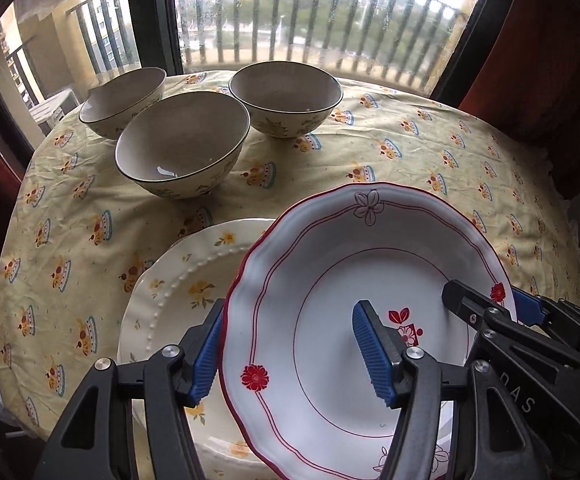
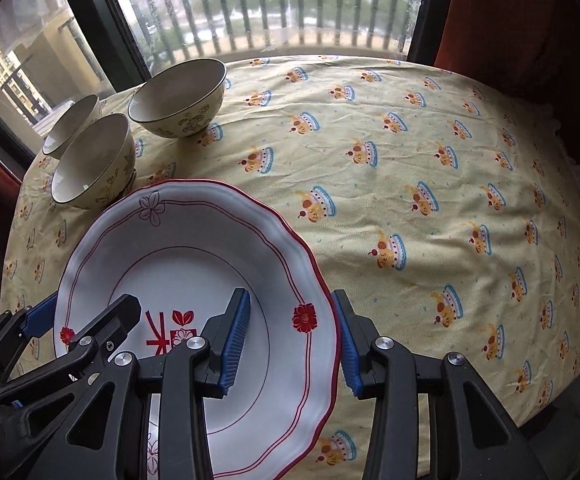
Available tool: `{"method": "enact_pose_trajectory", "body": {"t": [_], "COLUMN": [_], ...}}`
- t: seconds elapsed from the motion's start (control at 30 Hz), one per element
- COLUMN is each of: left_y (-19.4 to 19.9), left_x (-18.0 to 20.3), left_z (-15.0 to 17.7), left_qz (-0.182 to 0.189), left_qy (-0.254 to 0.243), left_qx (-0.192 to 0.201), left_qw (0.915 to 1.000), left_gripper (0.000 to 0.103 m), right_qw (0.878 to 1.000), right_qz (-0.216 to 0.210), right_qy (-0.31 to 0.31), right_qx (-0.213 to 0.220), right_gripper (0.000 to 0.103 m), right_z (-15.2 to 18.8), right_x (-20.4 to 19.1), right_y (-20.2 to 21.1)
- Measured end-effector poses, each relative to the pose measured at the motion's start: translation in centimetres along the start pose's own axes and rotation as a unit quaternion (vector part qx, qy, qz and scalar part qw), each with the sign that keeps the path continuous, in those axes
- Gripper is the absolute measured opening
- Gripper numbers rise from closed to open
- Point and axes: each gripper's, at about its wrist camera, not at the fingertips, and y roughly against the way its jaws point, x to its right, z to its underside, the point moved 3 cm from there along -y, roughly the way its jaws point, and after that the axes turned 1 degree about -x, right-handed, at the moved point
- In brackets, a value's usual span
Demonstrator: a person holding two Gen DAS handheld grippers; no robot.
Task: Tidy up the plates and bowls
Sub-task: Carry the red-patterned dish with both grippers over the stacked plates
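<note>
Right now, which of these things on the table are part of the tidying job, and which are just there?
Part of the job:
red-rimmed plate, straddled by the left gripper and right gripper
cream floral plate, partly under it
three bowls

Just there:
yellow tablecloth
window

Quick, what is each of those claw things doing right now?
Left gripper: open, jaws straddling the left rim of the red-trimmed plate.
Right gripper: open, jaws straddling the same plate's right rim.
</note>
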Motion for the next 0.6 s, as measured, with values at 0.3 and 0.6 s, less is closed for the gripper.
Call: {"method": "enact_pose_trajectory", "body": {"t": [0.3, 0.6], "left_y": [-1.3, -2.9], "left_x": [-3.6, -5.2], "left_z": [1.4, 2.5], "left_qz": [-0.004, -0.005], "left_qy": [0.029, 0.04], "left_qx": [-0.018, -0.042], "left_qw": [0.9994, 0.9983], "left_gripper": [0.062, 0.062], "right_qw": [1.0, 0.997], "right_qz": [0.0, 0.007], "right_qy": [0.025, 0.056], "right_qx": [-0.01, -0.048], "right_gripper": [0.046, 0.046], "right_z": [0.2, 1.1], "right_x": [-3.9, -6.0], "right_y": [-1.5, -4.0]}}
